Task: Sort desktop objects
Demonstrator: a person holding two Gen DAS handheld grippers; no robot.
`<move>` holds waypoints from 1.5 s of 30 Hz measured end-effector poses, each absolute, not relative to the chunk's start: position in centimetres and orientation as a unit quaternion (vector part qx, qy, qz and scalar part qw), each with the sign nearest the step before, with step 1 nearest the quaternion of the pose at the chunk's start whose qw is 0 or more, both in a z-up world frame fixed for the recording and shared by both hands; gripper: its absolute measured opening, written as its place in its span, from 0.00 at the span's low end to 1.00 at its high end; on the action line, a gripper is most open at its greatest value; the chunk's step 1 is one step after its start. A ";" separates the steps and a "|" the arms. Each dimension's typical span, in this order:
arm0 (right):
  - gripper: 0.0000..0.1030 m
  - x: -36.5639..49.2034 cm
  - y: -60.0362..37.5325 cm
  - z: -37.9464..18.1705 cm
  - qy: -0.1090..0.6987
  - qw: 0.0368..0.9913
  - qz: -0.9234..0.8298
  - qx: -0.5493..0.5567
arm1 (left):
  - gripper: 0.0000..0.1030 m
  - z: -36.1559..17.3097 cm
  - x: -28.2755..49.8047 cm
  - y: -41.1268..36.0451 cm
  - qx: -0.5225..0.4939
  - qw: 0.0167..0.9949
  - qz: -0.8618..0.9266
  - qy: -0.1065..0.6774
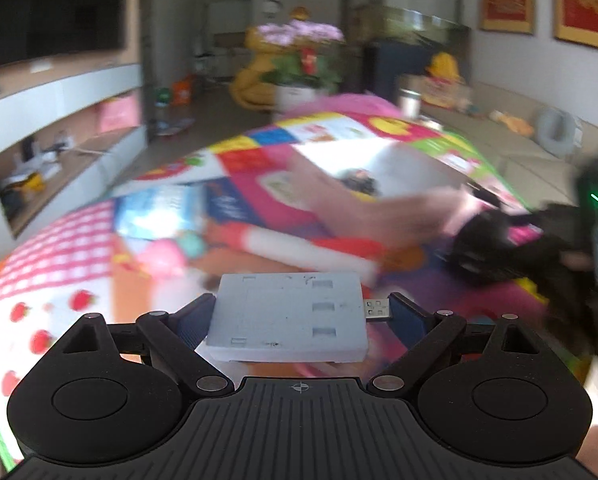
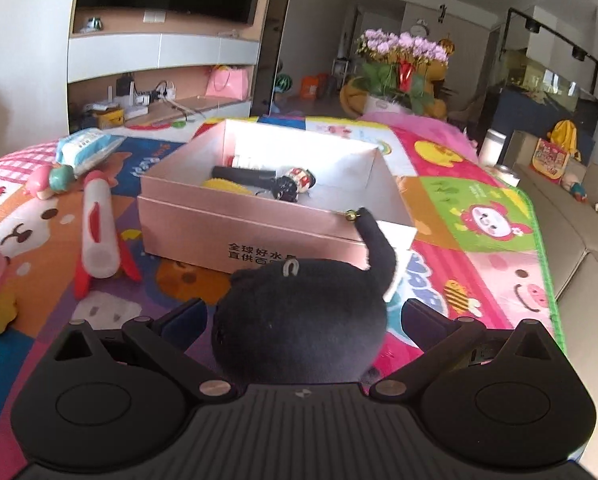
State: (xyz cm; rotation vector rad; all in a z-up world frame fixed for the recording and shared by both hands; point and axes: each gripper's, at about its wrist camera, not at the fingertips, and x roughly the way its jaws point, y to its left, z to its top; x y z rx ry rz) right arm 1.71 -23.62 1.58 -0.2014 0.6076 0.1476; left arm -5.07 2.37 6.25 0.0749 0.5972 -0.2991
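My left gripper (image 1: 295, 318) is shut on a flat grey card reader (image 1: 289, 316) with a USB plug at its right end, held above the colourful play mat. My right gripper (image 2: 299, 320) is shut on a black plush toy (image 2: 299, 320) with a thin tail, held just in front of the pink cardboard box (image 2: 259, 236). The box is open and holds a black microphone (image 2: 247, 178), a yellow item and a small doll. In the blurred left wrist view the box (image 1: 379, 196) and the right gripper with the plush toy (image 1: 511, 244) appear to the right.
A white and red tube (image 2: 97, 232), a blue wet-wipe pack (image 2: 87, 150) and small pink and teal toys (image 2: 53, 180) lie on the mat left of the box. A flower pot (image 2: 399, 68) stands beyond the mat. A beige sofa (image 2: 579, 260) is at the right.
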 end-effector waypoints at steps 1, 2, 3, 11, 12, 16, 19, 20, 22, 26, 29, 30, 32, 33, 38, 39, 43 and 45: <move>1.00 2.0 -23.6 1.5 0.306 0.945 0.075 -0.092 | 0.92 6.0 -5.5 1.7 0.043 0.941 -0.156 0.296; 0.97 2.1 -23.7 1.5 0.312 0.943 0.081 -0.086 | 0.92 5.7 -6.0 1.1 0.048 0.939 -0.163 0.300; 0.90 2.0 -23.7 1.7 0.314 0.942 0.082 -0.086 | 0.92 5.4 -6.3 0.6 0.051 0.935 -0.171 0.305; 0.85 -1.7 -26.4 6.2 0.342 0.932 0.117 -0.031 | 0.92 4.9 -7.5 -1.0 0.049 0.932 -0.187 0.306; 0.85 -2.3 -26.7 6.9 0.340 0.932 0.119 -0.025 | 0.92 5.1 -7.5 -1.2 0.046 0.933 -0.187 0.303; 0.85 -5.0 -27.6 10.7 0.315 0.940 0.129 -0.014 | 0.92 5.9 -7.9 -2.0 0.042 0.936 -0.192 0.291; 0.85 -6.7 -27.9 13.1 0.291 0.946 0.139 -0.013 | 0.92 6.8 -8.1 -2.8 0.047 0.939 -0.200 0.275; 0.85 -7.1 -28.0 13.9 0.283 0.949 0.141 -0.014 | 0.92 7.2 -8.1 -3.1 0.048 0.941 -0.203 0.268; 0.85 -7.7 -28.2 15.6 0.263 0.954 0.143 -0.015 | 0.92 8.2 -7.7 -3.8 0.050 0.944 -0.209 0.249; 0.85 -8.2 -29.1 19.3 0.206 0.970 0.131 -0.018 | 0.92 10.5 -4.8 -5.8 0.049 0.952 -0.216 0.210; 0.85 -7.7 -29.7 21.6 0.165 0.980 0.109 -0.024 | 0.92 11.5 -1.0 -7.8 0.043 0.958 -0.214 0.188; 0.85 -7.5 -30.0 22.2 0.156 0.982 0.103 -0.023 | 0.92 11.8 0.7 -8.6 0.037 0.960 -0.211 0.180; 0.85 -6.5 -30.4 23.3 0.143 0.985 0.097 -0.021 | 0.97 12.1 3.9 -9.6 0.024 0.965 -0.203 0.164; 0.85 -5.9 -30.6 23.7 0.137 0.986 0.092 -0.020 | 0.98 12.0 5.2 -10.1 0.024 0.966 -0.196 0.169; 0.85 -2.2 -31.2 23.8 0.145 0.986 0.079 -0.019 | 1.00 10.1 6.6 -8.5 0.012 0.959 -0.189 0.211; 0.85 -1.2 -31.2 23.5 0.153 0.985 0.081 -0.018 | 1.00 9.5 5.8 -7.8 0.013 0.959 -0.184 0.215; 0.85 4.8 -30.5 21.2 0.209 0.972 0.108 0.000 | 1.00 7.5 2.8 -4.8 -0.009 0.954 -0.172 0.244; 0.85 8.5 -29.6 19.3 0.249 0.961 0.123 0.005 | 1.00 6.8 1.8 -3.3 -0.022 0.953 -0.164 0.255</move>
